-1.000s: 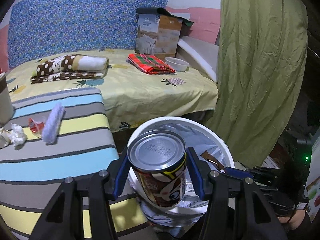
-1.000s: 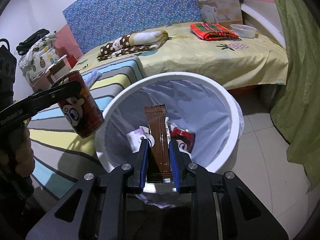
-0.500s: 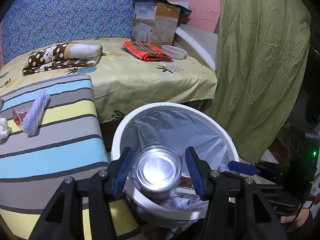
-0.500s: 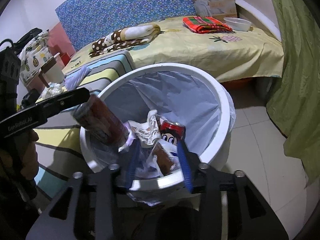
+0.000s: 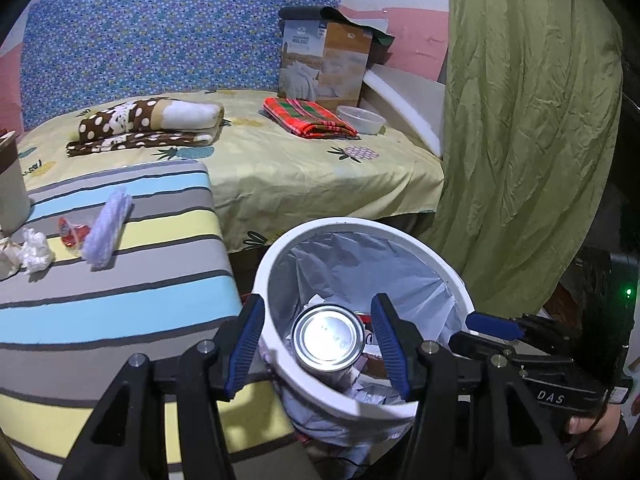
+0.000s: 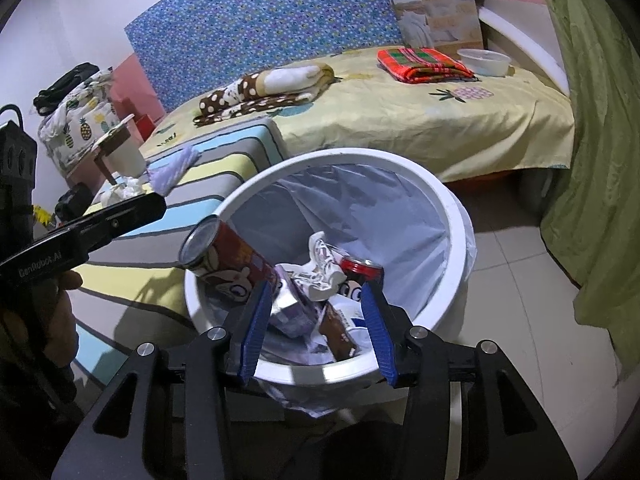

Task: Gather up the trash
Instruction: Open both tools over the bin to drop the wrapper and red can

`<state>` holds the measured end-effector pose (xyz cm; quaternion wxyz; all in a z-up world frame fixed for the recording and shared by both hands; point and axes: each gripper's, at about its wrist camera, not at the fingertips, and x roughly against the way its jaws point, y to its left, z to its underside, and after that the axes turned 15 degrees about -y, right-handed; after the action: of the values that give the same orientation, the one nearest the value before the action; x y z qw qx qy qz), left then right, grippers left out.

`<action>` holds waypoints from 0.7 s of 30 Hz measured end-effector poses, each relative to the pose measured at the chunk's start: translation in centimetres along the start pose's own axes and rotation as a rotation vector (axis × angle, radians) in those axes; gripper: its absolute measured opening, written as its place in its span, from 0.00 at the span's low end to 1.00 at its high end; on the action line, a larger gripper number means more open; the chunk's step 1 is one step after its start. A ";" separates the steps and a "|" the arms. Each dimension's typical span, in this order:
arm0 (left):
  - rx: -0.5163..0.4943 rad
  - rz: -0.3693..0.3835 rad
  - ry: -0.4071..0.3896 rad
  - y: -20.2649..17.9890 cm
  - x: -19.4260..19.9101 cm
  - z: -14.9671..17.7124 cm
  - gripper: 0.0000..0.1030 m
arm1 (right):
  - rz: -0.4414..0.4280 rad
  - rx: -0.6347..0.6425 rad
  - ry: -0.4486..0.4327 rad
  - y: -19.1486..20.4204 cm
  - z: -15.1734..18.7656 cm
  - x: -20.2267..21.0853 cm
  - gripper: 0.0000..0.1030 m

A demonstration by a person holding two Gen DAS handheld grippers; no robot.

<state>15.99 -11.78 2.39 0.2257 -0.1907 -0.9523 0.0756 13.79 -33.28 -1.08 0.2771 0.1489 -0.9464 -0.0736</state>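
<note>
While the can (image 5: 329,340) lies inside the bin (image 5: 424,248) at the lower middle of the left wrist view, the left gripper (image 5: 318,344) hangs over the rim with its jaws spread wide, the can showing between them but below, clear of both pads. It holds nothing. On the striped cushion (image 5: 120,304) at the left of the frame more trash waits: a crumpled tissue (image 5: 36,250), a red wrapper (image 5: 72,236) and a pale fuzzy roll (image 5: 106,228). The right gripper's blue tip pokes in at the lower right.

In the right wrist view, the can (image 6: 228,256) leans tilted against the bin's (image 6: 452,208) left inner wall, its top near the rim, resting on papers. A second red can (image 6: 360,274) and a white wad (image 6: 320,268) sit mid-bin. The right gripper (image 6: 316,320) at the lower middle has just been opening; its jaws stand apart over the near rim and grip nothing, with a brown wrapper (image 6: 338,328) lying loose in the trash below them.

The risks, as I judge them: the leaning can sits high and may be knocked out if a finger clips it on the way off. Both grippers crowd the near rim; a pull back that catches the liner (image 6: 360,208) could drag or tip the bin.
</note>
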 end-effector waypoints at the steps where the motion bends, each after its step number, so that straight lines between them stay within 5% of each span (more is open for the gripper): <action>1: 0.003 -0.002 -0.002 0.1 0.4 0.1 0.56 | -0.003 -0.001 -0.003 0.1 0.0 0.1 0.47; 21: 0.012 -0.057 -0.064 1.8 6.6 0.7 0.56 | -0.065 0.057 -0.074 5.5 -0.4 2.3 0.47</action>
<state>10.81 -7.55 3.95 0.1982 -0.1596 -0.9637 0.0808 10.83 -28.83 1.61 0.2348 0.1848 -0.9524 -0.0609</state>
